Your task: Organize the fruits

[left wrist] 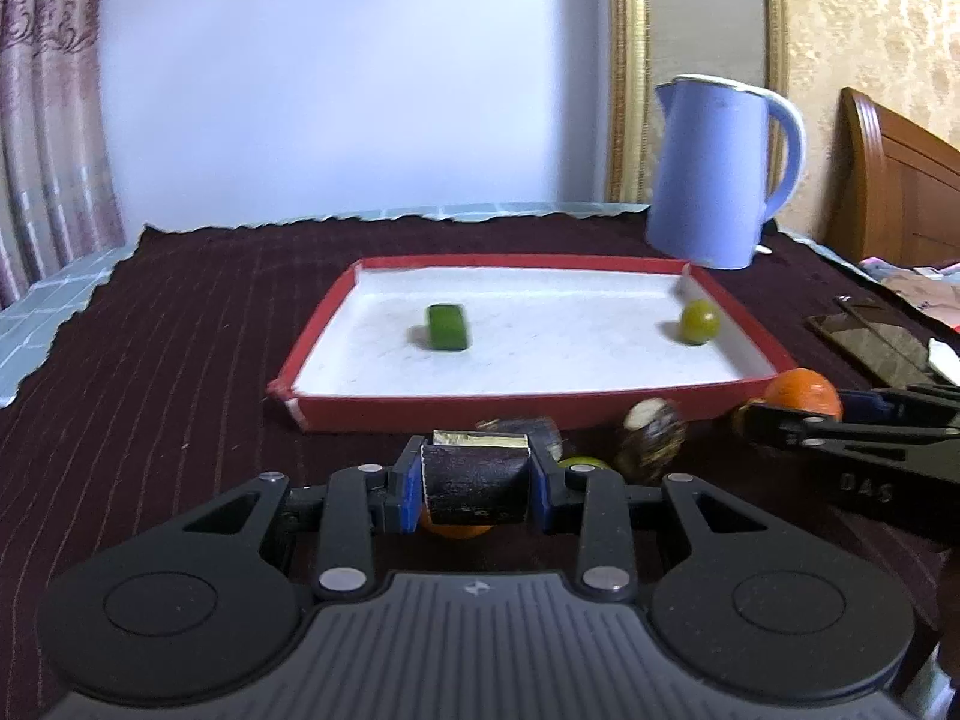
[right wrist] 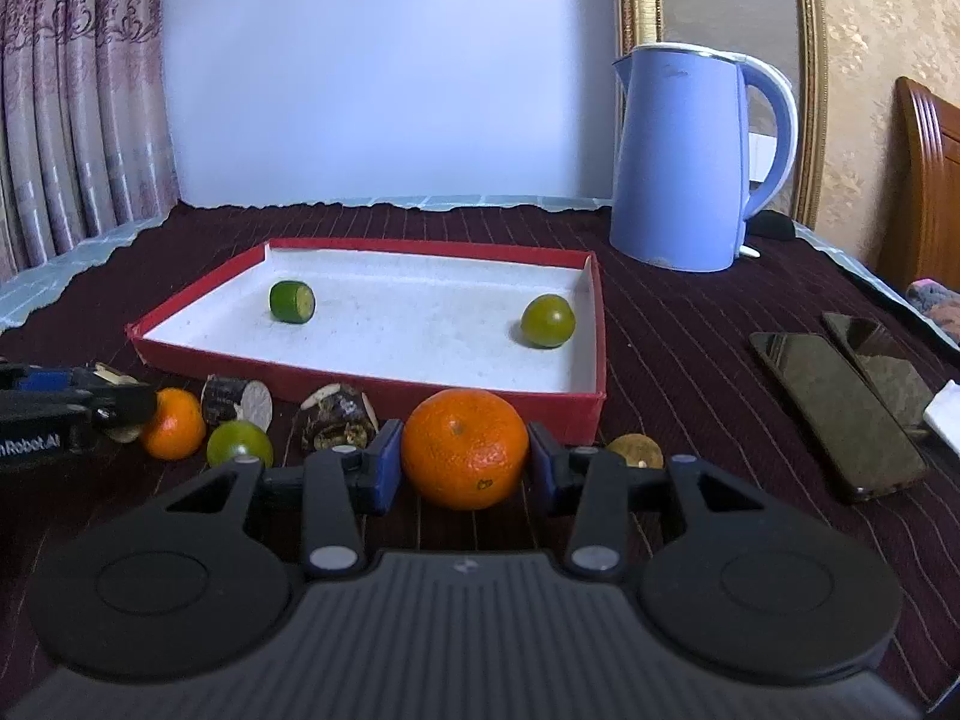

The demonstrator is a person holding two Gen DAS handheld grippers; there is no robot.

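My left gripper [left wrist: 474, 492] is shut on a short dark sugarcane piece [left wrist: 474, 480], lifted just before the red tray [left wrist: 510, 408]. Inside the tray lie a green cut piece [left wrist: 447, 327] and a round green fruit [left wrist: 699, 323]. My right gripper [right wrist: 465, 462] is shut on a large orange [right wrist: 465, 447], its blue pads [right wrist: 387, 465] pressing both sides. On the cloth in front of the tray [right wrist: 198, 285] lie a small orange [right wrist: 173, 423], a green lime [right wrist: 240, 444], two more cane pieces [right wrist: 237, 402] [right wrist: 339, 417] and a brownish fruit [right wrist: 635, 450].
A blue kettle [right wrist: 678, 168] stands behind the tray's right corner. Two dark phones [right wrist: 840, 414] lie on the maroon cloth at the right. The left gripper [right wrist: 78, 408] reaches in from the left edge of the right wrist view. A wooden headboard stands far right.
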